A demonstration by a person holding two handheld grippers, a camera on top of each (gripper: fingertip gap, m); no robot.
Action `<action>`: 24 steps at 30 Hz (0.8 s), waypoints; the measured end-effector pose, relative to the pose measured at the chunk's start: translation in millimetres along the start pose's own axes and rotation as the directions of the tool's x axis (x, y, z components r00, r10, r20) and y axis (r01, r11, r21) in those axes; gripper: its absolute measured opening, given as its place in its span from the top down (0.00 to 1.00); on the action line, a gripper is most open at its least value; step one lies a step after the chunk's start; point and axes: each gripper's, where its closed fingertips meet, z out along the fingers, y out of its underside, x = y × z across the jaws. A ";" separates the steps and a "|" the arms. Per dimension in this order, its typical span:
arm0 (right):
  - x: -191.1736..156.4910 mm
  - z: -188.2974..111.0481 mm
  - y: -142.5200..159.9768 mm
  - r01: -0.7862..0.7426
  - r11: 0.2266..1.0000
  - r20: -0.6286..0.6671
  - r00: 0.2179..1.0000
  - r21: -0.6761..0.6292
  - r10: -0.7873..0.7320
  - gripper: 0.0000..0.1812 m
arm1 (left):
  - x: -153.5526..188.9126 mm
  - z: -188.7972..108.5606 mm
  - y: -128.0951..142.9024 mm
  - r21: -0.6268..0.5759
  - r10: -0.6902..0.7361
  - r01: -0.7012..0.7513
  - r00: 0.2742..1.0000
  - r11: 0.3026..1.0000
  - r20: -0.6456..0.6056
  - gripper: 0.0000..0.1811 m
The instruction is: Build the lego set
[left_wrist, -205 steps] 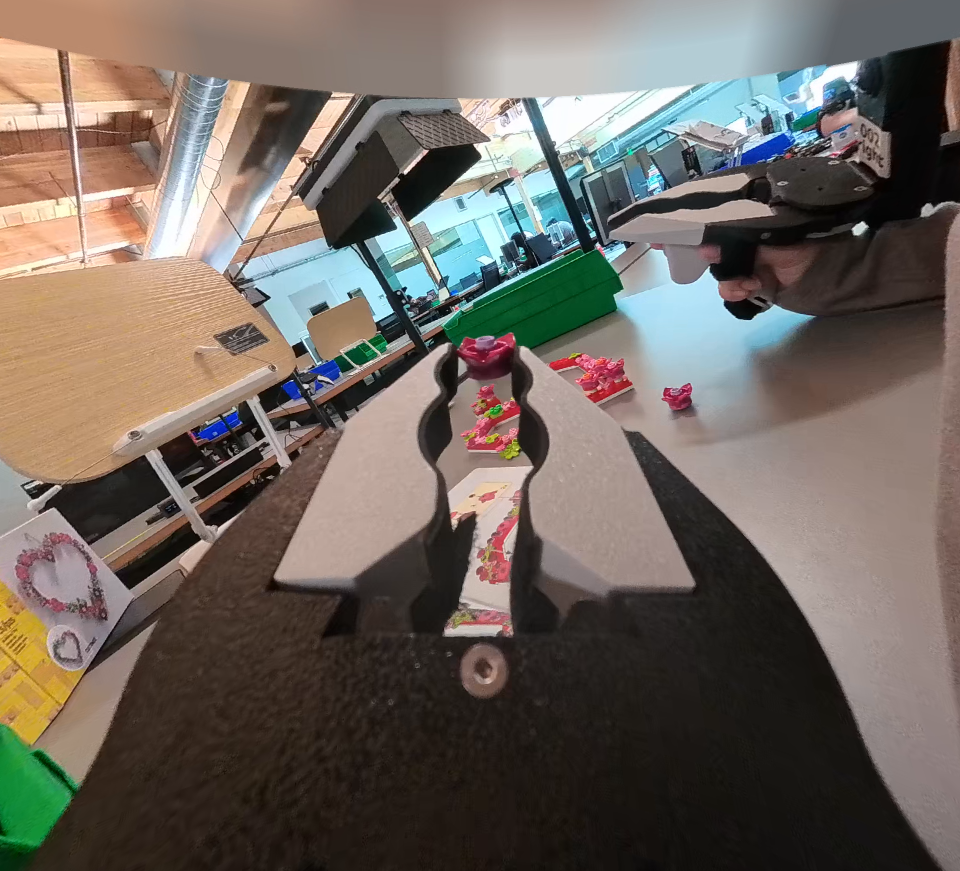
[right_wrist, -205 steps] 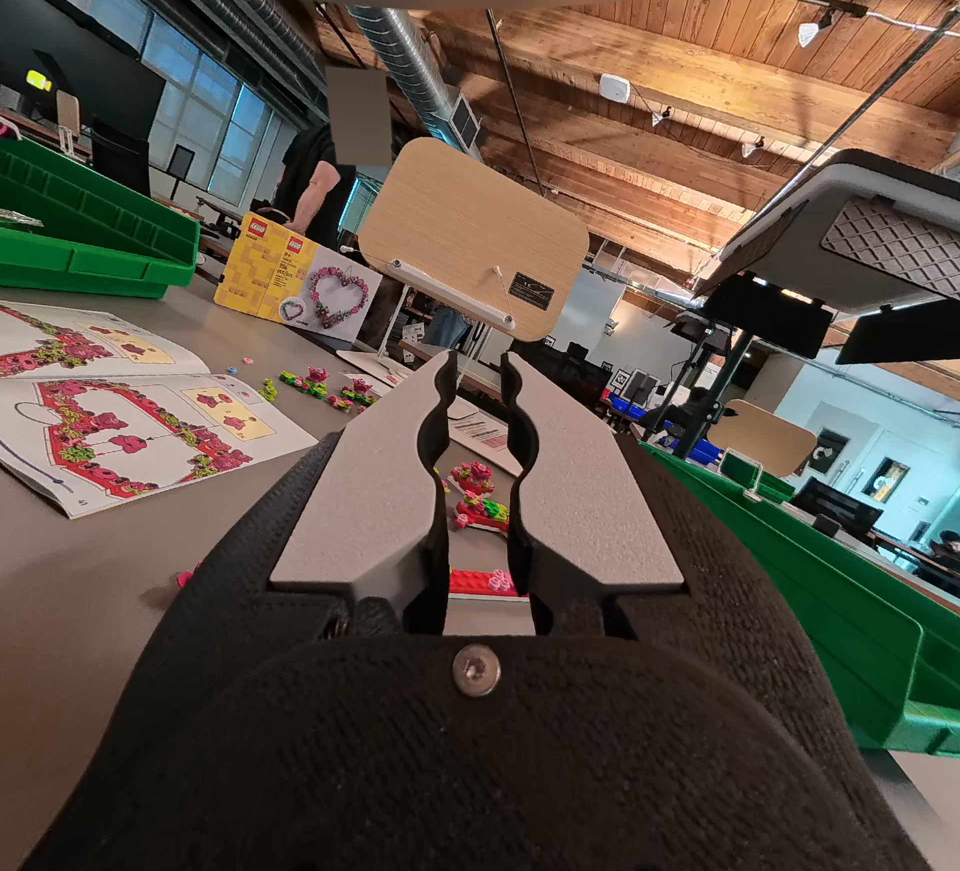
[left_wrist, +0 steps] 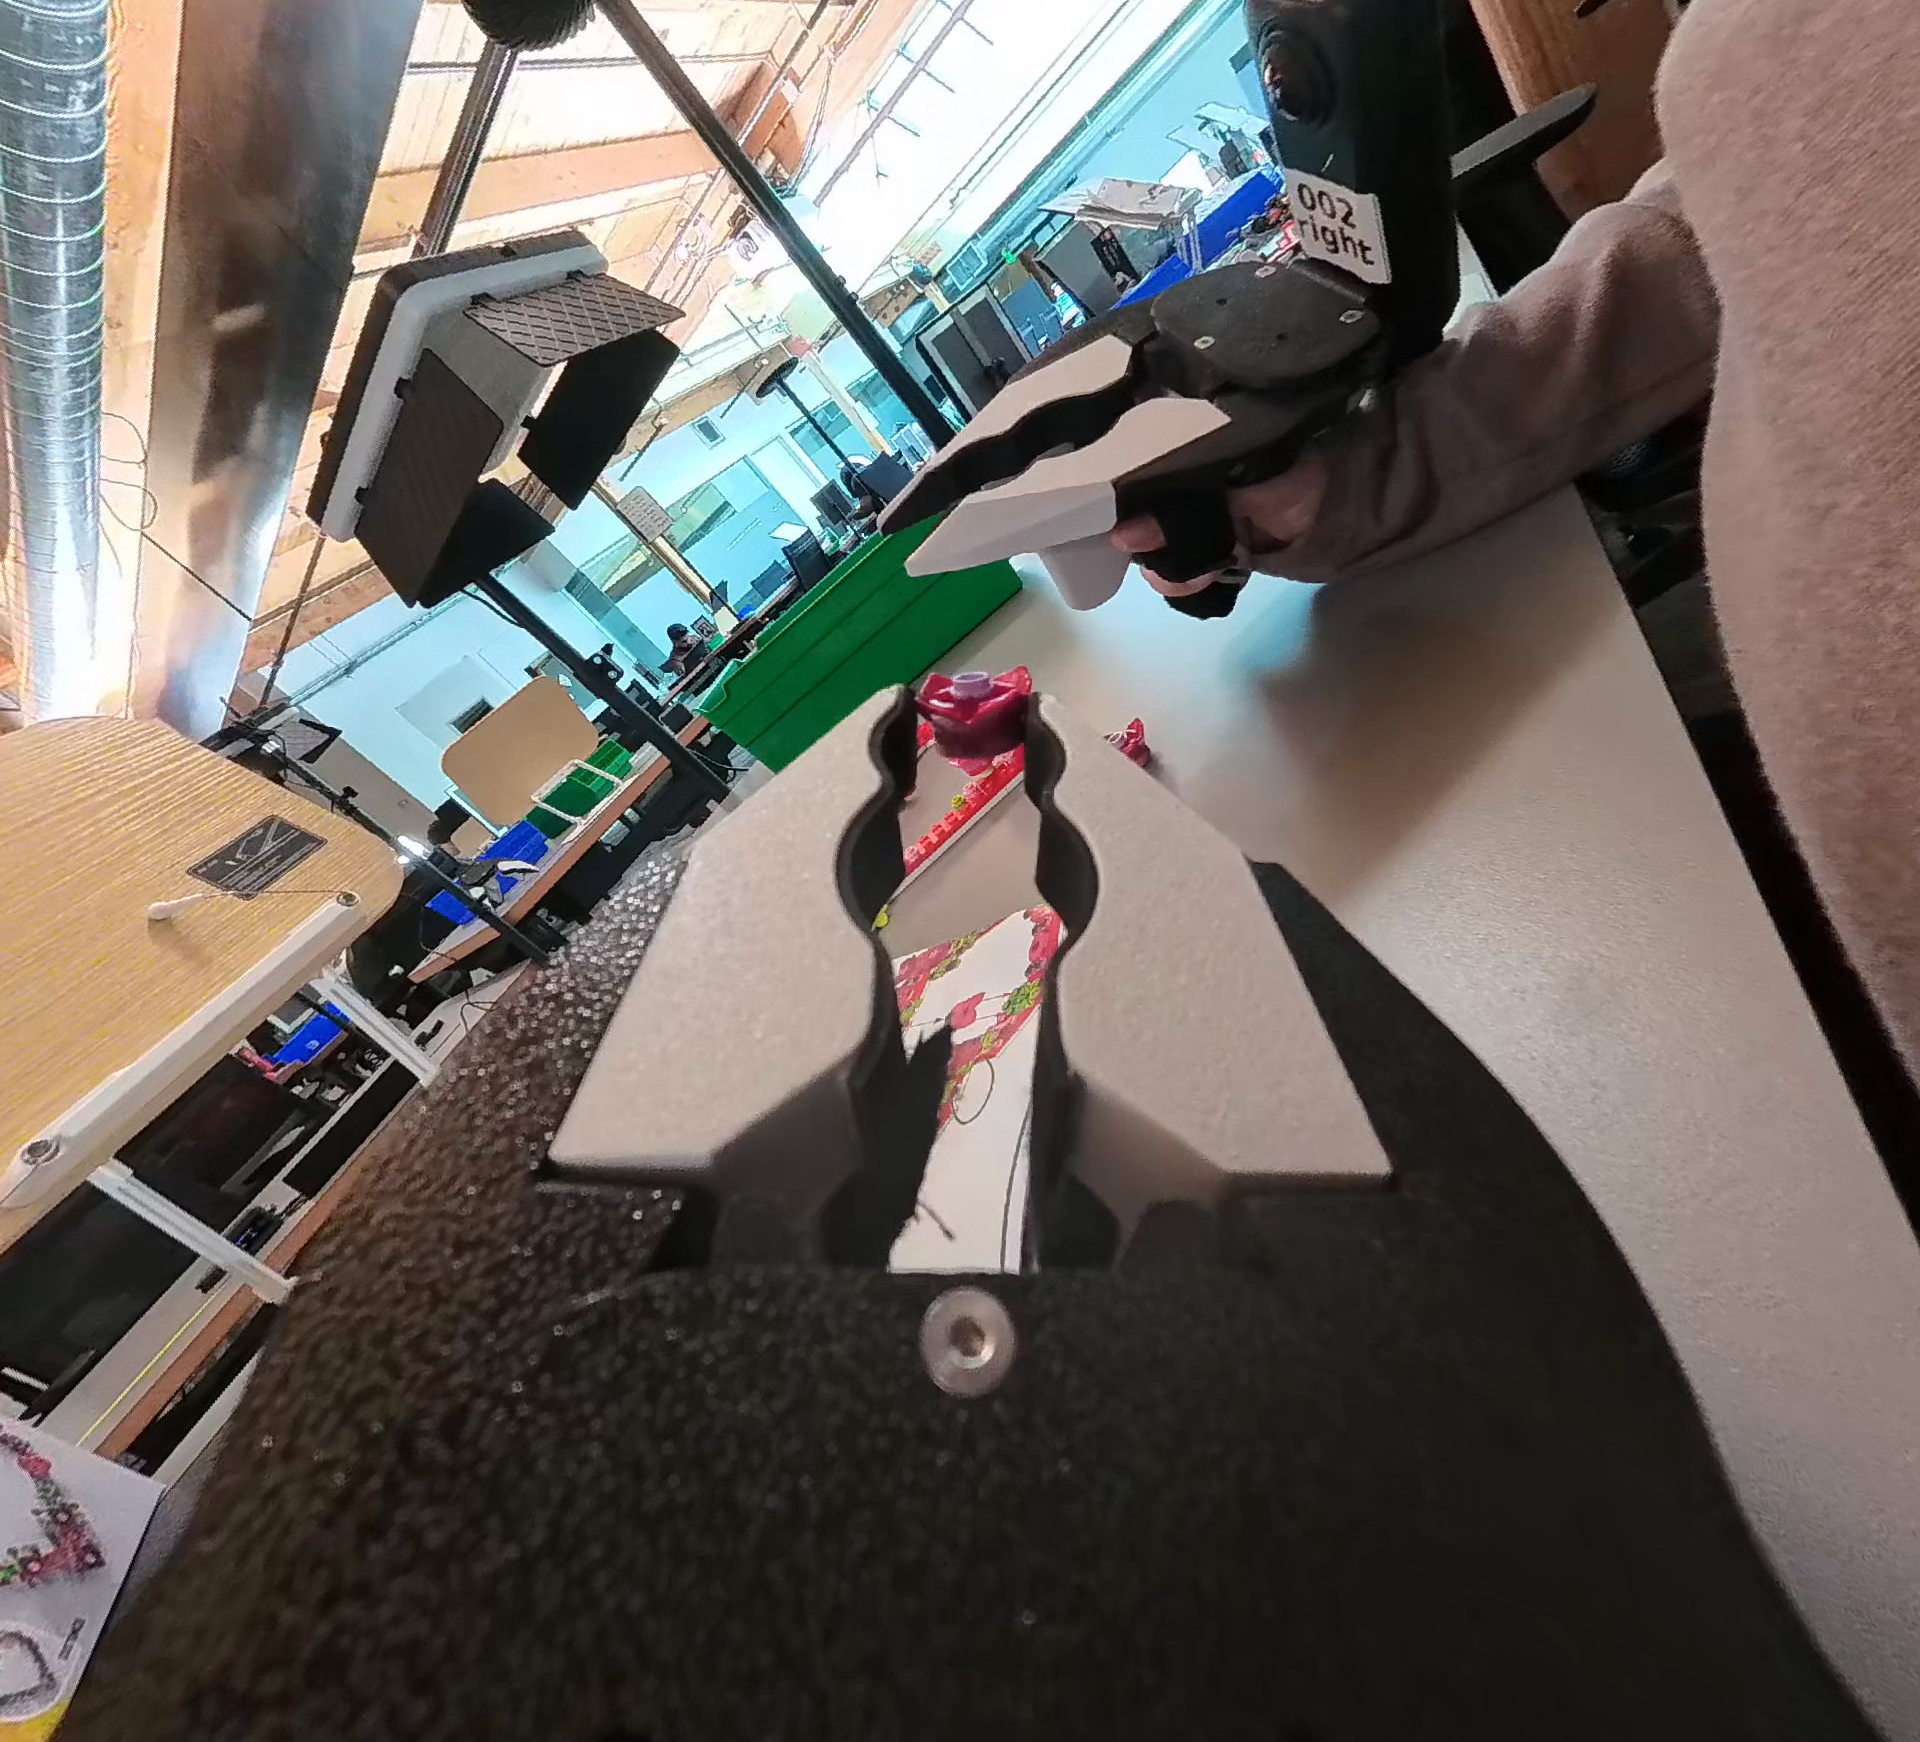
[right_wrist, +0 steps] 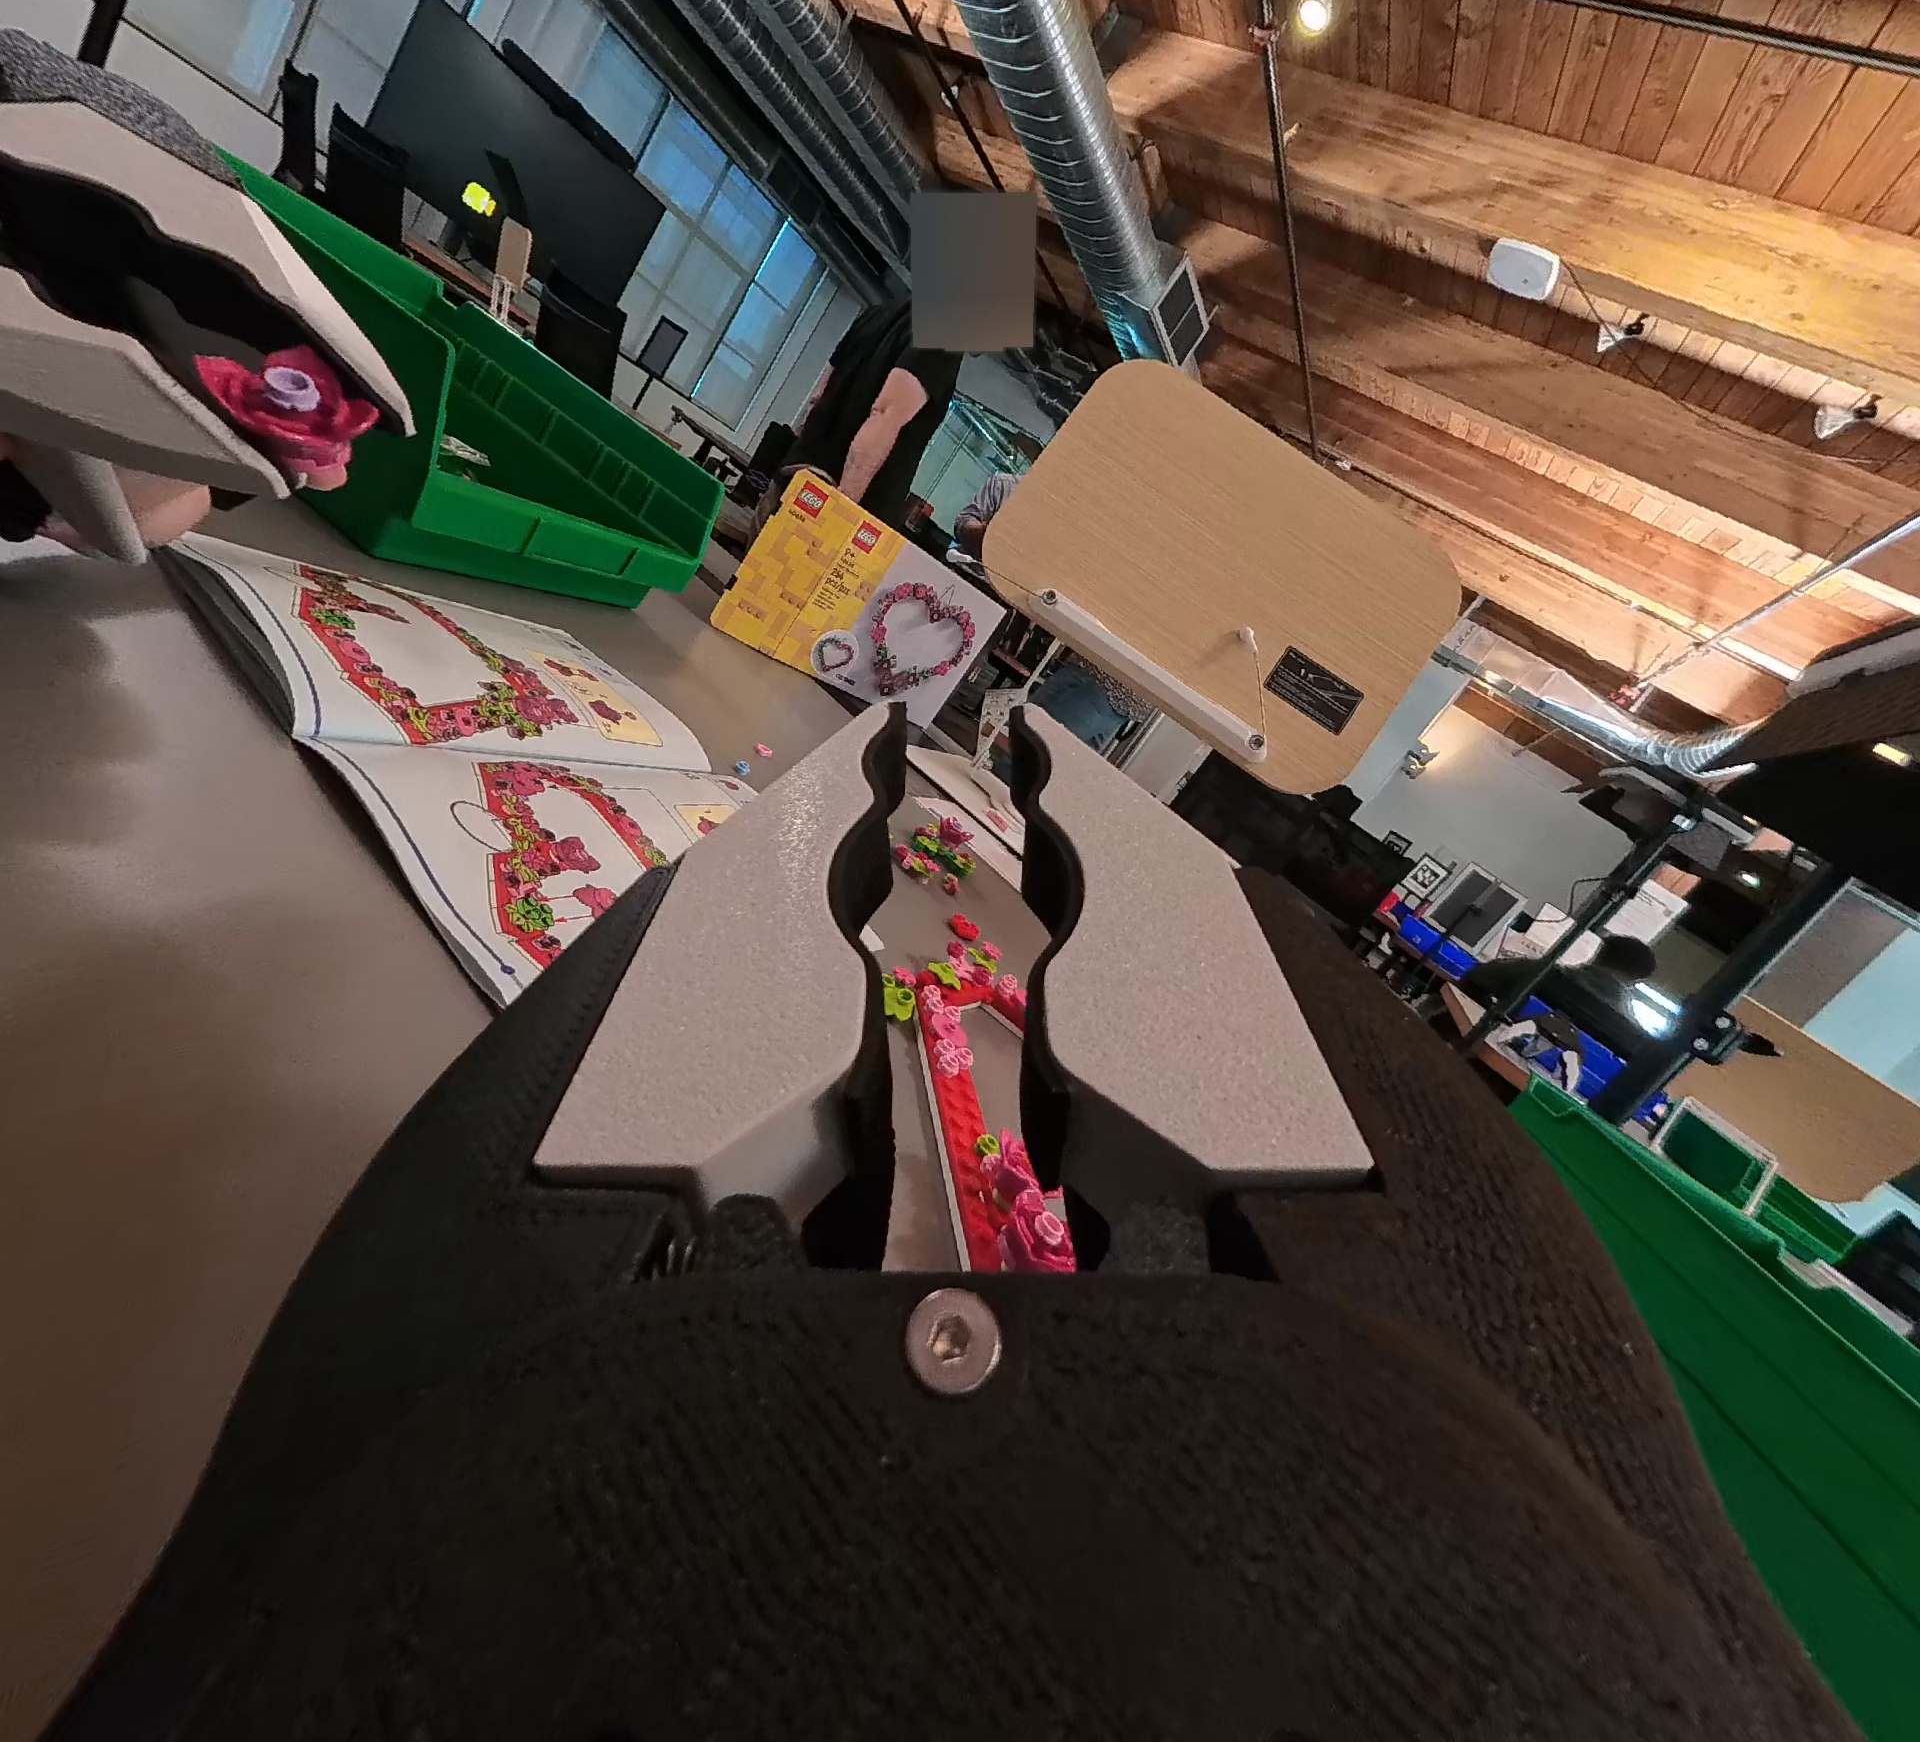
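Here the left tool (left_wrist: 971, 724) grips a magenta flower piece (left_wrist: 968, 724) with a lilac stud at its centre, pinched between the tips of two matte grey, wavy-edged fingers (left_wrist: 769, 954) on a coarse black body. It is held above the smooth grey bench (left_wrist: 1455, 861). The right tool (right_wrist: 951, 736) stands slightly open and holds nothing; seen through its gap, a red studded lego strip (right_wrist: 951, 1110) carrying pink and lime flowers lies on the bench. An open instruction booklet (right_wrist: 436, 736) lies flat to the left of the strip, with loose small pieces (right_wrist: 935, 856) beyond. A green plastic bin (right_wrist: 520, 456), a yellow set box (right_wrist: 831, 591) and a rounded wooden board (right_wrist: 1226, 570) stand farther back.
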 end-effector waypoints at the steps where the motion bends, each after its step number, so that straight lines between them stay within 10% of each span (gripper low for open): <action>1: -0.1 0.1 -0.2 0.000 1.000 0.000 1.000 0.001 0.000 0.90 | 0.1 -0.1 -0.2 0.000 0.002 -0.002 1.000 1.000 0.001 0.90; 24: -52.7 1.3 -24.1 0.078 0.992 0.186 0.978 0.099 -0.096 0.90 | -3.2 2.7 12.6 -0.070 -0.019 0.020 1.000 0.997 0.014 0.90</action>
